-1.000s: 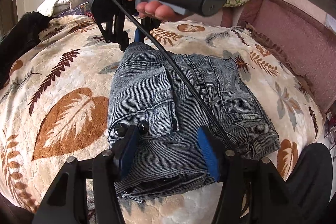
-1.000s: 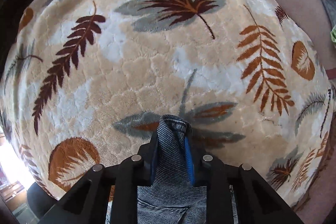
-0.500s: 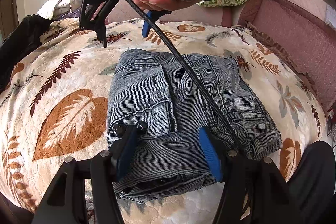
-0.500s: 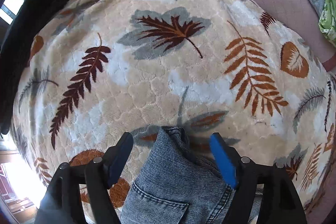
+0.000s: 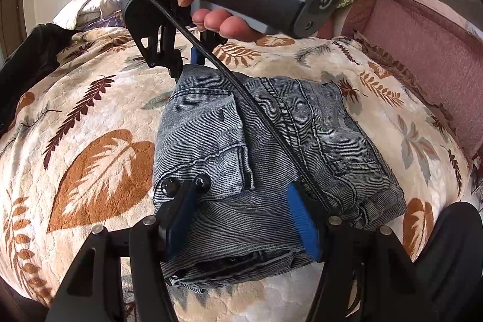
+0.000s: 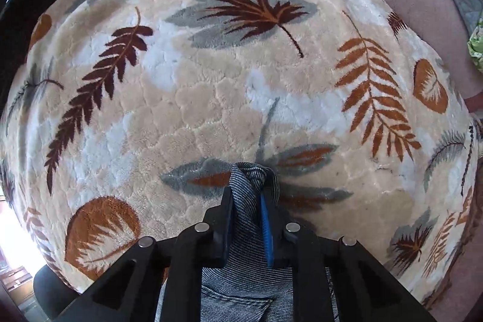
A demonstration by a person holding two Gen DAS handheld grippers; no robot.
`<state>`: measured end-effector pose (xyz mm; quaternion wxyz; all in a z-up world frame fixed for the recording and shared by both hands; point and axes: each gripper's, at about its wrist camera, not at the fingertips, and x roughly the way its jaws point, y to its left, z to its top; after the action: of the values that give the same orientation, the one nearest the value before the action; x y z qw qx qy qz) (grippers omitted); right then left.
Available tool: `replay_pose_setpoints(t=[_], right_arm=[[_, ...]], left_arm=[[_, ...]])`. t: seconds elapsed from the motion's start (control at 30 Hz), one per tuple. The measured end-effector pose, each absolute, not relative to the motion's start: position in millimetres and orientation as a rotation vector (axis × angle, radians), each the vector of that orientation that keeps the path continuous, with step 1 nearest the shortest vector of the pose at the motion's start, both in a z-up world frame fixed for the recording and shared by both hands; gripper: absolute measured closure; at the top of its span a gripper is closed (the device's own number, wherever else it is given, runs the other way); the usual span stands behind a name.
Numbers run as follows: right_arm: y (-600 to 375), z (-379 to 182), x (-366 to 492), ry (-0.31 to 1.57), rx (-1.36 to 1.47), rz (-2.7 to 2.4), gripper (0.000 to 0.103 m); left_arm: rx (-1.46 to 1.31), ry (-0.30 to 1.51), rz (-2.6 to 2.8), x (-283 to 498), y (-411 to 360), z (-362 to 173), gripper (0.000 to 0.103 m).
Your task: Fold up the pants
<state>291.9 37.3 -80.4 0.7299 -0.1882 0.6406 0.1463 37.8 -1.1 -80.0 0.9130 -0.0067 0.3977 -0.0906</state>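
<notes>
Grey-blue denim pants point(image 5: 265, 159) lie folded in a thick bundle on a leaf-print blanket point(image 5: 90, 116). My left gripper point(image 5: 241, 210) is open, its blue pads astride the near edge of the bundle by two black buttons point(image 5: 185, 184). My right gripper point(image 5: 187, 65), held by a hand, pinches the far corner of the pants. In the right wrist view the right gripper point(image 6: 246, 212) is shut on a bunched fold of the denim point(image 6: 250, 180), low over the blanket point(image 6: 211, 95).
A pink padded wall point(image 5: 428, 50) borders the bed at right. Pillows and bedding point(image 5: 90, 8) pile at the far left, with a dark garment point(image 5: 30, 56) beside them. The right gripper's black cable point(image 5: 256, 104) runs across the pants.
The right gripper had opened and lifted off the pants half a second ago; now it is back down and shut on the far corner. The left gripper stays put.
</notes>
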Motion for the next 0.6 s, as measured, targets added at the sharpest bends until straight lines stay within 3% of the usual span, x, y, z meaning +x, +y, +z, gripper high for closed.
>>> replay_pose_setpoints(t=[0.1,0.33,0.5,0.6], right_arm=[[27,-74,289,1.327,-0.464,0.255,0.087],[-35,-24,280,1.248,-0.271,0.238,0.084],[-89,-34,231,1.271,0.019,0.299,0.054],[-128,-76,208,1.322,0.136,0.285,0.053]], left_arm=[[-0.008,0.818,-0.183,38,-2,-81,0.038],[-0.016,0.808,-0.187,36,-1,-79,0.037],[-0.119,0.759,-0.213,28,14,-66,0.037],[-0.17,0.665,-0.193,18,27,-50,0.037]])
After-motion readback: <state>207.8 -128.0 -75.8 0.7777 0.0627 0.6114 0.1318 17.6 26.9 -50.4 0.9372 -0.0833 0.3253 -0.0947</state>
